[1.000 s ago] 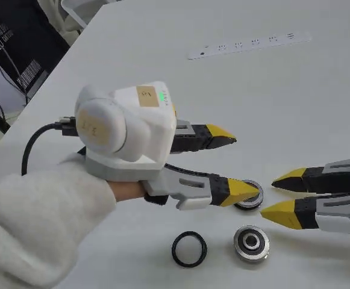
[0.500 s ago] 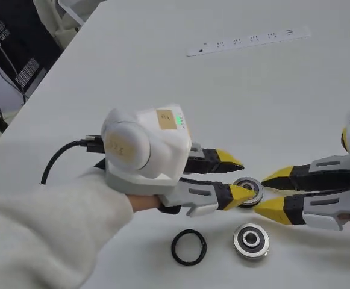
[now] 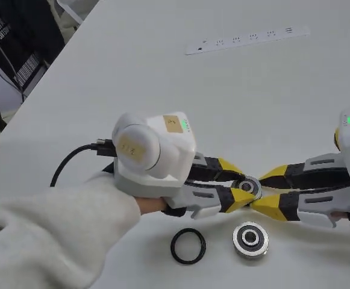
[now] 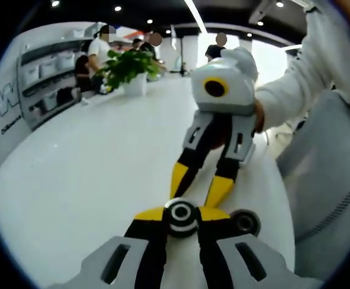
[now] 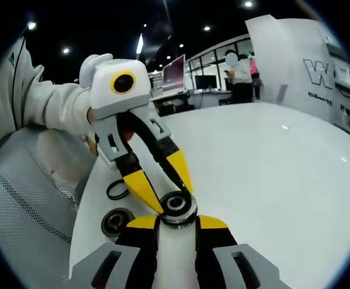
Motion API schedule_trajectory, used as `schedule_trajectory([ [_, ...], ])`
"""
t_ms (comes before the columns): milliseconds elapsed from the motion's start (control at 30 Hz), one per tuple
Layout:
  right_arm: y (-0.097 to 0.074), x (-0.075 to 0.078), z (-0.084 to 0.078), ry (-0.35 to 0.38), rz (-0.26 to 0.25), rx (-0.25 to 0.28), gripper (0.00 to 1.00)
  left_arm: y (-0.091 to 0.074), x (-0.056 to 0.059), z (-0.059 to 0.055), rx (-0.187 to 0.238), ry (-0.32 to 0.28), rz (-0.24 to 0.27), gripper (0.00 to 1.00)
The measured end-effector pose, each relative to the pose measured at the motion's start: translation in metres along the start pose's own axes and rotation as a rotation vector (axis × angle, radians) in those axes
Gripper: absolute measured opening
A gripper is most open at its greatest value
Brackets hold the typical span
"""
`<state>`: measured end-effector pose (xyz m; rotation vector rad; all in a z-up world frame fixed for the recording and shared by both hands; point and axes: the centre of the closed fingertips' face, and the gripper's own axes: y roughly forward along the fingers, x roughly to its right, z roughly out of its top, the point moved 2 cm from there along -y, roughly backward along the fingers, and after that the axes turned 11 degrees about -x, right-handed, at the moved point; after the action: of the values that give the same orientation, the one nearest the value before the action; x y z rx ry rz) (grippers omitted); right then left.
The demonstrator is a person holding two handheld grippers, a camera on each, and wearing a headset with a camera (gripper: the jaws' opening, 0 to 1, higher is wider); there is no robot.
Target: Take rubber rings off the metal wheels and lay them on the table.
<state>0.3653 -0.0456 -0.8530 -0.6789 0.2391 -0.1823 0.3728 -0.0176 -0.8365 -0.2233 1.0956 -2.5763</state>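
Held wheel: metal wheel right of centre in the head view, between both grippers' tips.
Left gripper: enters from the lower left, jaws pinched on the metal wheel.
Right gripper: enters from the right edge, jaws also closed on the metal wheel.
Rubber ring: flat on the white table, bottom centre.
Second wheel: just right of the rubber ring.

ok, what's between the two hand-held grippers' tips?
A small round metal wheel with a black rubber rim, clamped by the left hand-held gripper and right hand-held gripper; clearest in the head view.
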Motion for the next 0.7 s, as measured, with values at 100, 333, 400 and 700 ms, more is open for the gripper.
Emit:
schedule_trajectory([
  [100, 0.0002, 0.0002, 0.0003, -0.003, -0.003, 0.003, 0.2, -0.0004, 0.001, -0.0021, -0.003, -0.002, -0.001, 0.14],
  [333, -0.0024, 0.0007, -0.0024, -0.026, -0.007, -0.009, 0.16, -0.0002, -0.0005, -0.0017, 0.026, 0.001, -0.001, 0.14],
  [400, -0.0036, 0.001, -0.0033, -0.025, -0.006, -0.008, 0.14, 0.0, -0.0008, -0.0015, 0.026, 0.001, -0.001, 0.14],
  [700, -0.005, 0.0008, -0.0041, -0.055, -0.008, -0.013, 0.08, 0.0008, -0.0026, -0.0014, 0.038, -0.013, 0.001, 0.13],
])
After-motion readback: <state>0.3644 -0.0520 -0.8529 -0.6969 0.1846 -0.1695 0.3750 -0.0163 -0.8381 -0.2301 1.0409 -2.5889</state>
